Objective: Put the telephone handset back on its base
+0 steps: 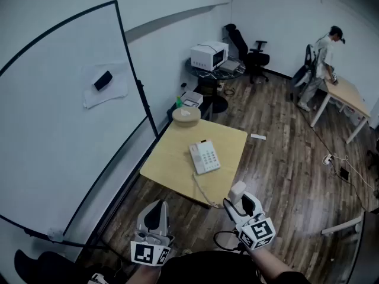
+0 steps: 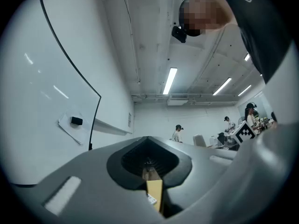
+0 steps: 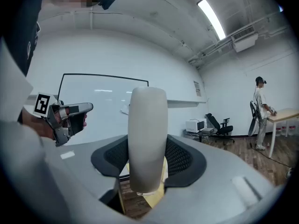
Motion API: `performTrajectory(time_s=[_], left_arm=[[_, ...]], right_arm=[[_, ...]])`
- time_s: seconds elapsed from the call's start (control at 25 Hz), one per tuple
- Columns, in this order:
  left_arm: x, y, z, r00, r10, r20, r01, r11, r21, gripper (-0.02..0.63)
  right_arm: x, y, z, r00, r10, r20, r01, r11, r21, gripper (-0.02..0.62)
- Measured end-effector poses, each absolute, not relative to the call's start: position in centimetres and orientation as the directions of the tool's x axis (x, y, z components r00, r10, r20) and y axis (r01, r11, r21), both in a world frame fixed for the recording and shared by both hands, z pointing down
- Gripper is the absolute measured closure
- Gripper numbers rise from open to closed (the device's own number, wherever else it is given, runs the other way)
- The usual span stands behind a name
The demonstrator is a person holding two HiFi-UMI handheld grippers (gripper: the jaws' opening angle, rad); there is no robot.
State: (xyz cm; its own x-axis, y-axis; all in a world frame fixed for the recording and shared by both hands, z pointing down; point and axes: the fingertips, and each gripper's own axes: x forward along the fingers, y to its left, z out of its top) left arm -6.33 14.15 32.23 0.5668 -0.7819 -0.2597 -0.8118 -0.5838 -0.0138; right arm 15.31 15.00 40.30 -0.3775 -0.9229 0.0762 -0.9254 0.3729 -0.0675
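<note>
The white telephone base (image 1: 205, 157) lies on a light wooden table (image 1: 172, 152), its keypad facing up and its cradle empty. Its cord (image 1: 201, 191) trails off the table's near edge toward me. My right gripper (image 1: 238, 201) is held below the table's near corner, shut on the white handset (image 1: 237, 190), which stands upright between the jaws (image 3: 147, 139). My left gripper (image 1: 156, 216) hangs to the left of it, off the table, jaws shut with nothing in them. It also shows in the right gripper view (image 3: 70, 118).
A large whiteboard (image 1: 71, 111) leans along the table's left side. A round box (image 1: 186, 115) sits at the table's far corner. Behind it are a printer (image 1: 208, 55) and an office chair (image 1: 254, 55). A person (image 1: 323, 58) stands at another table, with cables (image 1: 331, 158) on the floor.
</note>
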Motion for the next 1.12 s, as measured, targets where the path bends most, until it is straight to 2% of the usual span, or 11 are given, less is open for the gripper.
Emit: performTrajectory(time_s=[0.32, 1.12], left_arm=[[-7.9, 14.2, 32.0, 0.574, -0.775, -0.265, -0.805, -0.593, -0.01, 0.606], [-6.7, 14.0, 32.0, 0.572, -0.777, -0.264, -0.81, -0.586, -0.027, 0.606]], right_arm=[[13.4, 14.7, 40.1, -0.37, -0.925, 0.079, -0.928, 0.365, -0.074, 0.364], [13.8, 14.4, 39.6, -0.391, -0.918, 0.065, -0.918, 0.385, -0.09, 0.364]])
